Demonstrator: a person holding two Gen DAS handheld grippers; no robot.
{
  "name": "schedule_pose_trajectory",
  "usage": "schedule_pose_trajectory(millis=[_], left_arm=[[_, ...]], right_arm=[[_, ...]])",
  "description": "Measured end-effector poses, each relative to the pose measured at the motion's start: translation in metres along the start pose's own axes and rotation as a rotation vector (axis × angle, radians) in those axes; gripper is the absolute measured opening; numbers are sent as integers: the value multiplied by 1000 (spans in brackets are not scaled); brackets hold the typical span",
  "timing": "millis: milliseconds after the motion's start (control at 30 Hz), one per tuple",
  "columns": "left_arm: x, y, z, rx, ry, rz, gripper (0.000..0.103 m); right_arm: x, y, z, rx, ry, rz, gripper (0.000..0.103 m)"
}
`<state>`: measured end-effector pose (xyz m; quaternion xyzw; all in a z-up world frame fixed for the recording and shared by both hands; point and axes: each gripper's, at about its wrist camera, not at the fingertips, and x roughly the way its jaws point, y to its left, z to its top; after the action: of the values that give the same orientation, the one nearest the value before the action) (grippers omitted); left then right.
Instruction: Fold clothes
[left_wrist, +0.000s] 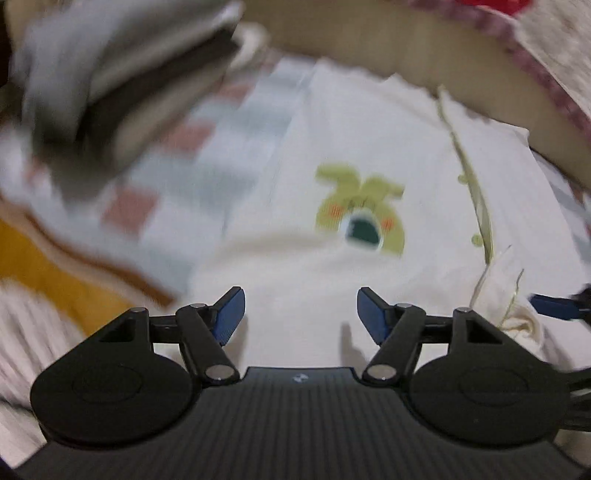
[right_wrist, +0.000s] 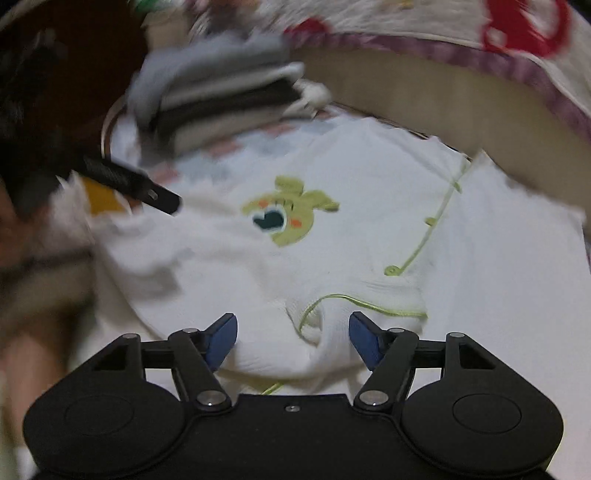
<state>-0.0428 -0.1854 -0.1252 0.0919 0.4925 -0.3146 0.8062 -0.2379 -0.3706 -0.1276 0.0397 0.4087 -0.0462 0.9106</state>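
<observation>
White shirt (right_wrist: 369, 221) spread flat, both tongs open

No readable txt, nos. or brand names anywhere; only marks are a tiny white logo (left_wrist: 297, 378) on the left gripper body, too small/blurry to make out, & a green cartoon print (right_wrist: 291, 210) w/o lettering on the white shirt (right_wrist: 369, 236).

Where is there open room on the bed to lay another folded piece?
Little bare surface shows. The white shirt covers the middle. The checked cloth between the shirt and the stack of folded clothes is the flattest free patch. The far left is crowded by that stack, the right by the shirt's bunched collar.
</observation>
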Motion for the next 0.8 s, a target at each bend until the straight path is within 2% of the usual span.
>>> schedule_pose_trajectory(millis=[67, 100, 133, 167, 233, 300, 333, 467, 500, 567, 600, 667, 700, 733, 800], left_arm=[[9, 10, -7, -43, 59, -33, 67], [11, 11, -11, -38, 72, -35, 68], [12, 12, -13, -22, 76, -33, 67], [12, 12, -15, -7, 76, -33, 67], [9, 11, -17, 13, 70, -37, 68], [10, 10, -21, 22, 72, -37, 68], [10, 11, -23, 24, 74, -35, 68], [13, 11, -21, 46, 84, -32, 69], [13, 10, -21, 56, 85, -30, 69], [12, 7, -22, 78, 83, -24, 69], [11, 5, -22, 91, 82, -23, 68], [9, -1, -23, 122, 76, -39, 68], [6, -5, -24, 136, 65, -74, 67], [3, -9, -24, 152, 48, -128, 68], [-5, -22, -27, 196, 21, -224, 68]], right_arm=[[13, -4, -3, 8, 14, -28, 69], [15, -12, -5, 54, 7, -21, 57], [11, -21, -7, 105, 3, -12, 28], [4, -29, -10, 150, 0, -1, 16], [-15, -47, -16, 251, -10, 35, 7], [-40, -65, -21, 358, -15, 92, 7], [-48, -70, -24, 398, -11, 122, 7], [-68, -86, -51, 512, 101, 173, 9], [-69, -88, -58, 512, 140, 126, 15], [-70, -91, -69, 506, 191, 66, 15], [-73, -94, -73, 532, 179, 76, 18], [-80, -101, -81, 595, 131, 113, 41], [-86, -107, -85, 644, 87, 149, 61], [-89, -112, -89, 701, 45, 182, 67], [-94, -125, -100, 840, -38, 266, 67]])
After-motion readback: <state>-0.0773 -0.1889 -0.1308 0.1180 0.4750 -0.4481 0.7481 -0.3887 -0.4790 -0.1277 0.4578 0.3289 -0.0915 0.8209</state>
